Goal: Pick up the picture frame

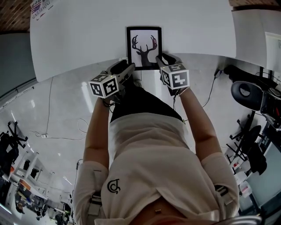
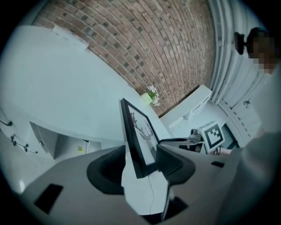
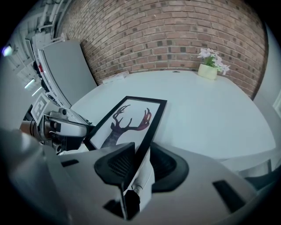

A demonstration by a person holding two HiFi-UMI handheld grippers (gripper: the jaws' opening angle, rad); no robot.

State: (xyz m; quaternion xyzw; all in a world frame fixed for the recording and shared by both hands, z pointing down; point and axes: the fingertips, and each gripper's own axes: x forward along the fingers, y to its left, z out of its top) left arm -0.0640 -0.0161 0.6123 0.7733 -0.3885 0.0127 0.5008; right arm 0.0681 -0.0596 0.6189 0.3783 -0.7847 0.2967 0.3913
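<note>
A black picture frame (image 1: 144, 46) with a deer print lies at the near edge of the white table (image 1: 88, 35). My left gripper (image 1: 127, 68) is at its lower left corner. In the left gripper view, the frame's corner (image 2: 139, 132) stands between the jaws of my left gripper (image 2: 140, 160), which are open, with a gap beside the left pad. My right gripper (image 1: 164, 60) is at the lower right corner. The right gripper view has my right gripper (image 3: 142, 160) closed on the frame's side edge (image 3: 127, 118), both pads against it.
A small pot of flowers (image 3: 208, 68) stands at the table's far side, before a brick wall. Papers (image 1: 41, 6) lie at the far left corner. An office chair (image 1: 248, 94) and a cable (image 1: 210, 90) are on the floor to my right.
</note>
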